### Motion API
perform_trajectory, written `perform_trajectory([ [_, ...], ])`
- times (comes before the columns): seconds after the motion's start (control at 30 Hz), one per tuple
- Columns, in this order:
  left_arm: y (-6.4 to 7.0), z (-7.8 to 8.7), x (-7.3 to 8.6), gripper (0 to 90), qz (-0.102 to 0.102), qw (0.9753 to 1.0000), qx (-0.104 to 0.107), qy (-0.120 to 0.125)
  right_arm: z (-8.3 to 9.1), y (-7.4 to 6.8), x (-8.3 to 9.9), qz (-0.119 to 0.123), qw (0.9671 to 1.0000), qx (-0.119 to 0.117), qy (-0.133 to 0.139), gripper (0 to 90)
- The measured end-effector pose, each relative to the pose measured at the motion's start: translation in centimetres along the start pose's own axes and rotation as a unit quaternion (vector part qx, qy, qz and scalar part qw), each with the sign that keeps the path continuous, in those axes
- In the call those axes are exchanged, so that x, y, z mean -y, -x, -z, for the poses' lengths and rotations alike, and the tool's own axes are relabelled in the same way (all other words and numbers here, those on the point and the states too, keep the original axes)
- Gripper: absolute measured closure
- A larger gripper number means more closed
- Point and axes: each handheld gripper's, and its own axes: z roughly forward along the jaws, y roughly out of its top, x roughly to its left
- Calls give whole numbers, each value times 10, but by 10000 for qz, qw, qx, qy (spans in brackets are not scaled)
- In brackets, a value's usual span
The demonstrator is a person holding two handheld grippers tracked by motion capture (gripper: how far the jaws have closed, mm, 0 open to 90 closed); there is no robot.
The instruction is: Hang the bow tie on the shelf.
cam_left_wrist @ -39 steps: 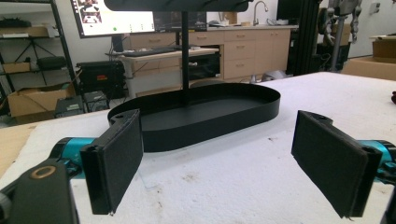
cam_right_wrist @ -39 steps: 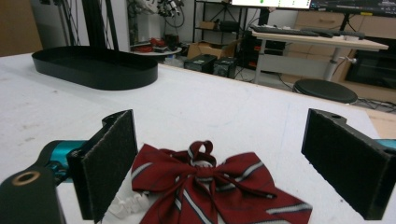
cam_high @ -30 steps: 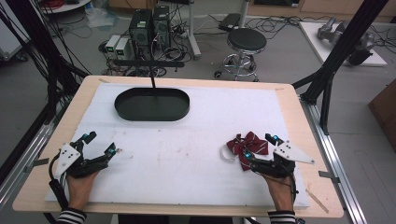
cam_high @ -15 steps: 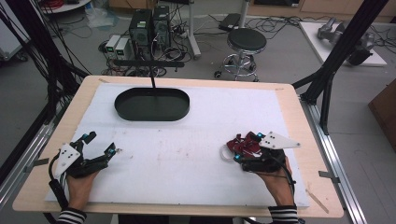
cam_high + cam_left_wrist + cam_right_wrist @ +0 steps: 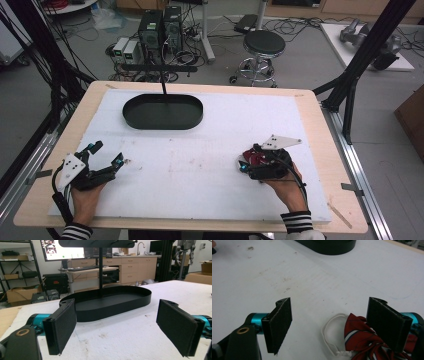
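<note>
Looking down from the high view, I see my right gripper point(image 5: 248, 164) has swung inward over the past second, now lying nearly sideways over the red striped bow tie point(image 5: 256, 158) near the right front of the white table point(image 5: 210, 150). In the right gripper view its jaws stand wide apart, gripping nothing; the bow tie and its white strap point(image 5: 331, 333) lie beside the right-hand jaw, possibly touching it, though the edge is cut off. I judge the grasp is being lined up. My left gripper point(image 5: 106, 159) rests unmoved at front left, jaws wide and empty, facing the black oval tray point(image 5: 112, 302)
</note>
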Motion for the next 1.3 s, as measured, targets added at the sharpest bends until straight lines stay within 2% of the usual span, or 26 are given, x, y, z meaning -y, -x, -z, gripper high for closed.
perform_trajectory([
  [0.07, 0, 0, 0, 168, 2, 10000, -2, -1, -6, -1, -2, 51, 9998, -54, -180, 208],
  [0.1, 0, 0, 0, 168, 2, 10000, -2, -1, -6, -1, -2, 51, 9998, -54, -180, 208],
  [0.2, 0, 0, 0, 168, -7, 10000, -3, -4, -14, -3, -3, 73, 9989, -114, -444, 267],
  [0.23, 0, 0, 0, 168, -7, 10000, -3, -4, -14, -3, -3, 73, 9989, -114, -444, 267],
  [0.27, 0, 0, 0, 168, -5, 10000, -2, -3, -18, -3, -3, 45, 9980, -157, -604, 272],
  [0.5, 0, 0, 0, 168, 6, 10000, -1, 10, -27, -3, -3, 12, 9965, -171, -819, 313],
  [0.7, 0, 0, 0, 168, 3, 10000, 2, 4, -35, -4, -2, 68, 9940, -48, -1092, 325],
  [0.97, 0, 0, 0, 169, 16, 10000, -2, 4, -50, -8, -3, 226, 9886, 128, -1480, 380],
  [1.07, 0, 0, 0, 169, 11, 10000, -6, 4, -56, -10, -4, 281, 9857, 370, -1618, 418],
  [1.13, 0, 0, 0, 169, 19, 10000, -6, 5, -57, -10, -4, 305, 9847, 443, -1660, 442],
  [1.3, 0, 0, 0, 169, 28, 10000, -6, -3, -60, -10, -3, 317, 9821, 440, -1801, 462],
])
